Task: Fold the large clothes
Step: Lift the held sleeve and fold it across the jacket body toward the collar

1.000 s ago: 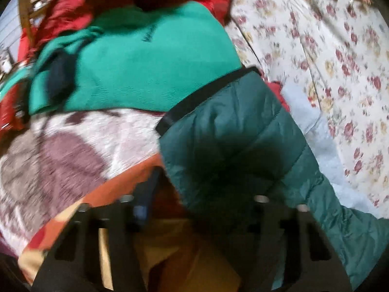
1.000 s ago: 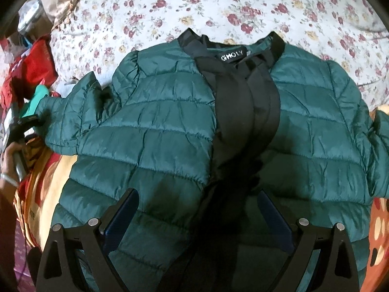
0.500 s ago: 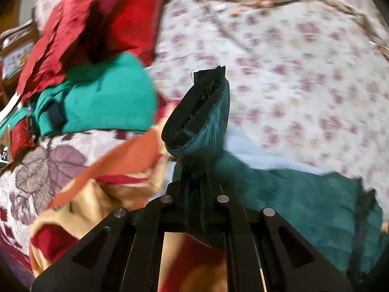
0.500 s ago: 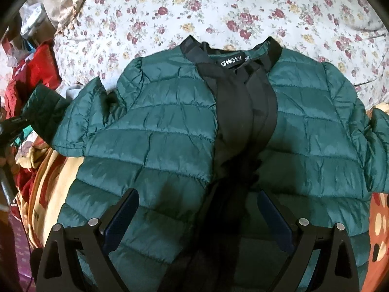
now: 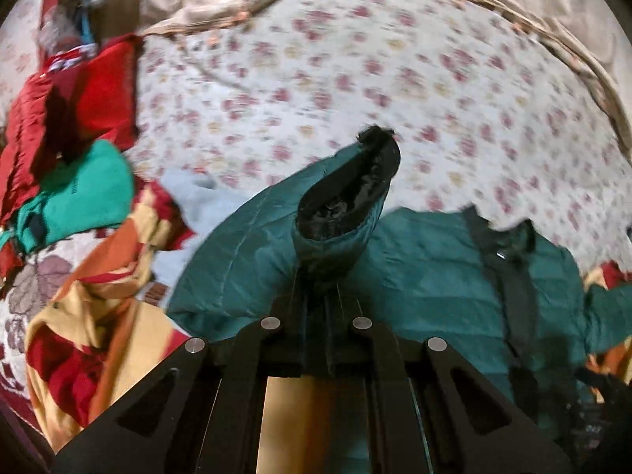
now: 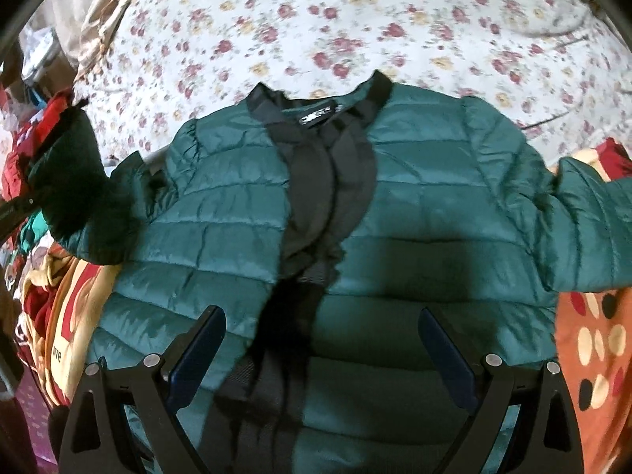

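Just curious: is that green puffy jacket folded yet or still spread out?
Mostly spread: the jacket lies flat, front up, on the flowered sheet. Only one sleeve is lifted, pinched by the left tongs.

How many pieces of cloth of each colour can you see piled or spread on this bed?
Dark green: 1, the puffer jacket
Bright green: 1, a knit top
Red: 1, a bundle
Pale blue: 1, a cloth
Orange-yellow-red: 1, a blanket
Floral white: 1, the sheet
Total: 6

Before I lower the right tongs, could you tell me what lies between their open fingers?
Only the green puffer jacket and its black front band, per the right wrist view; right tongs touch nothing.
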